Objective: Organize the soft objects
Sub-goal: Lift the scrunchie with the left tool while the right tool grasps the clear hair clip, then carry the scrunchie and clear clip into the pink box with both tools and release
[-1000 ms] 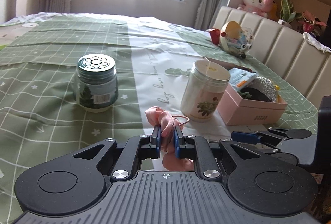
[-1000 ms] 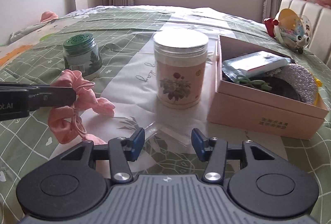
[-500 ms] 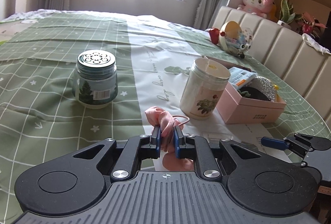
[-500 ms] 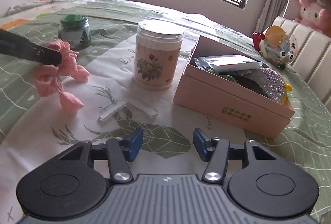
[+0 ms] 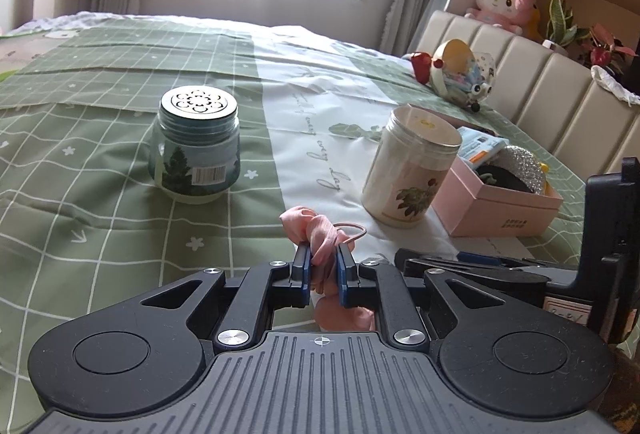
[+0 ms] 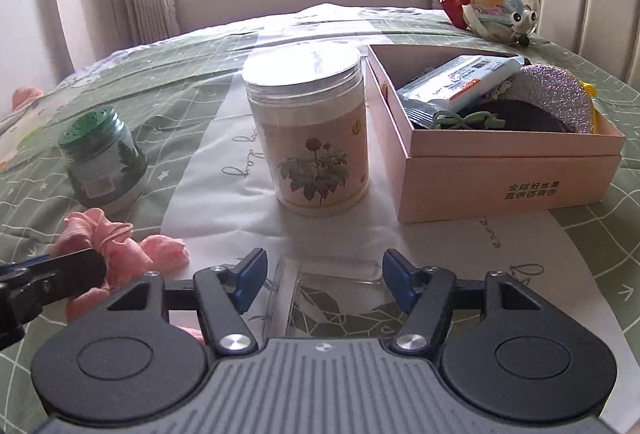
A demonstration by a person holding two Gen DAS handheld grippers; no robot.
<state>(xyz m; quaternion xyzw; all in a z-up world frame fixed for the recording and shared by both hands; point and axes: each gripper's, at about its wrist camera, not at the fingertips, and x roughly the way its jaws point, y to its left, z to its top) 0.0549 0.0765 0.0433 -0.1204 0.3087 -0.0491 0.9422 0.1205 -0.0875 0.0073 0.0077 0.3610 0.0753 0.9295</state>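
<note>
My left gripper (image 5: 323, 266) is shut on a pink scrunchie (image 5: 316, 234) and holds it just above the green bedspread. The scrunchie also shows in the right wrist view (image 6: 120, 250), low at the left, pinched by the left gripper's fingers (image 6: 68, 270). My right gripper (image 6: 324, 278) is open and empty, low over a clear plastic clip (image 6: 340, 274) on the bedspread. An open pink box (image 6: 508, 169) with a packet, a green tie and a silver glitter item stands at the right; it also shows in the left wrist view (image 5: 500, 209).
A cream floral jar (image 6: 316, 137) stands left of the box. A green jar (image 5: 196, 149) stands further left. A toy basket (image 6: 496, 5) lies by the padded headboard (image 5: 540, 93). A pink plush (image 5: 500, 1) sits on the shelf.
The right gripper has swung in close beside the left gripper, now low over the clear clip facing the jar and box. The left gripper still holds the scrunchie.
</note>
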